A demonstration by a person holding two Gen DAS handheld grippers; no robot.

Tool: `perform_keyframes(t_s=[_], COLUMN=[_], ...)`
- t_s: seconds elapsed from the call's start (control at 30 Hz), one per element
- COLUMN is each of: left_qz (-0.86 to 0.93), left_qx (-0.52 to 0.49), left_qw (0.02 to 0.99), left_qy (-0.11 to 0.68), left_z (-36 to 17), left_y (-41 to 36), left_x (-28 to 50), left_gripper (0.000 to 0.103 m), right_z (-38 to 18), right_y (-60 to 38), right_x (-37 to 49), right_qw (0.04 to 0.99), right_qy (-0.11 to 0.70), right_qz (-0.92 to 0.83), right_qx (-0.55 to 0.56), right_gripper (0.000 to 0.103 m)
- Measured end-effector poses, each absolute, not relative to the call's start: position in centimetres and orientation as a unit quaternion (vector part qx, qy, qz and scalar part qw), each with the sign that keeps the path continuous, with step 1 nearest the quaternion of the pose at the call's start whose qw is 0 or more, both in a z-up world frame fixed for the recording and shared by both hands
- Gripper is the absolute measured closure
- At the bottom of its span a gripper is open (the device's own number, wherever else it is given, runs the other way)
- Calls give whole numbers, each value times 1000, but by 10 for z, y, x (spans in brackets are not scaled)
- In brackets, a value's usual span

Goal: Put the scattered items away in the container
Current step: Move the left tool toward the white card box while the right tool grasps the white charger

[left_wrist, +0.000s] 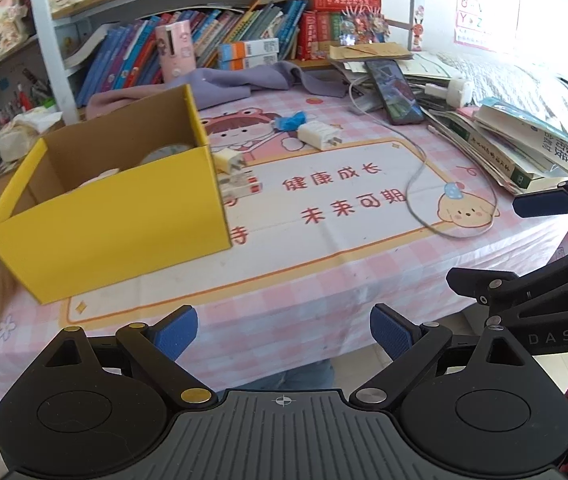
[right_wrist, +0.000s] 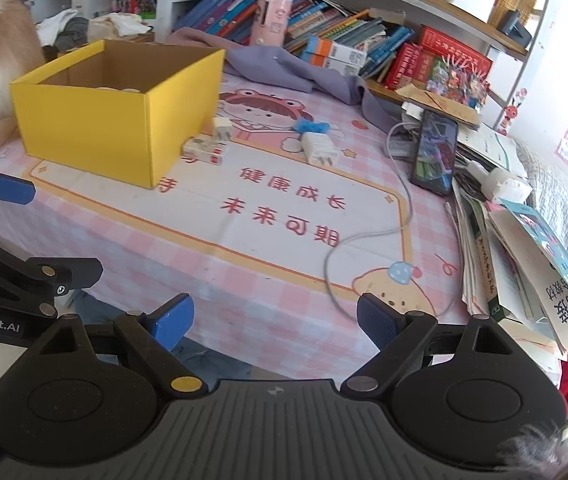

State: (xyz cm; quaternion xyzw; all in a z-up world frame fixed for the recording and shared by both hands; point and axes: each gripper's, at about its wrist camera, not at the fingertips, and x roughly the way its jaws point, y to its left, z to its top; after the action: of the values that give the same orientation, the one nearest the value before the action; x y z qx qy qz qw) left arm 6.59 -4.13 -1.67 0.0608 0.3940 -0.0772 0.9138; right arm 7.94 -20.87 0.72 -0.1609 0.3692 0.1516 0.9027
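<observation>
On the pink checked tablecloth [left_wrist: 324, 280], seen from the left wrist, the yellow box [left_wrist: 115, 216] stands open-topped to the left with a few pale things already inside. Just beside its right wall lie a small white plug [left_wrist: 227, 160] and a flat little packet [left_wrist: 239, 186]; a larger white charger [left_wrist: 320, 135] sits further back, touching a blue wrapper [left_wrist: 290, 122]. The left gripper [left_wrist: 283, 332] hangs at the near table edge, pads spread wide with nothing between them.

From the right wrist, the right gripper [right_wrist: 275, 322] is likewise spread and empty, well short of everything. A grey cable [right_wrist: 368, 236] loops nearest to it, running back toward the phone [right_wrist: 436, 152].

I'd say the reach has only begun. The charger looks the cleanest pick: come down over it with the pads either side of its body, clear of the wrapper, then lift high enough to pass the box rim. The cable may drag if grabbed at one point.
</observation>
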Motion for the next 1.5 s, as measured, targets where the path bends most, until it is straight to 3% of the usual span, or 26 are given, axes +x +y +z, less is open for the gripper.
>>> perform_keyframes(t_s=[0.37, 0.6, 0.8, 0.93, 1.07, 1.3, 1.5], left_qz=[-79, -58, -26, 5, 36, 101, 146], left_qx=[87, 91, 94, 103, 104, 116, 90], left_qw=[926, 928, 929, 927, 923, 913, 903], left_qy=[360, 356, 356, 360, 370, 377, 394], left_z=[-12, -11, -10, -14, -22, -37, -48], left_y=[-70, -86, -101, -110, -120, -131, -125], left_x=[102, 142, 175, 196, 220, 254, 276], left_gripper=[8, 9, 9, 16, 33, 35, 45], right_z=[8, 13, 15, 13, 7, -20, -36], right_y=[-232, -246, -255, -255, -248, -223, -206], right_x=[124, 176, 226, 263, 302, 365, 391], right_qw=[908, 908, 904, 897, 893, 875, 864], right_qy=[360, 354, 355, 360, 360, 384, 390], right_qz=[155, 175, 205, 229, 250, 271, 288], right_qx=[-147, -137, -125, -113, -102, -118, -138], right_gripper=[21, 33, 34, 36, 40, 48, 48])
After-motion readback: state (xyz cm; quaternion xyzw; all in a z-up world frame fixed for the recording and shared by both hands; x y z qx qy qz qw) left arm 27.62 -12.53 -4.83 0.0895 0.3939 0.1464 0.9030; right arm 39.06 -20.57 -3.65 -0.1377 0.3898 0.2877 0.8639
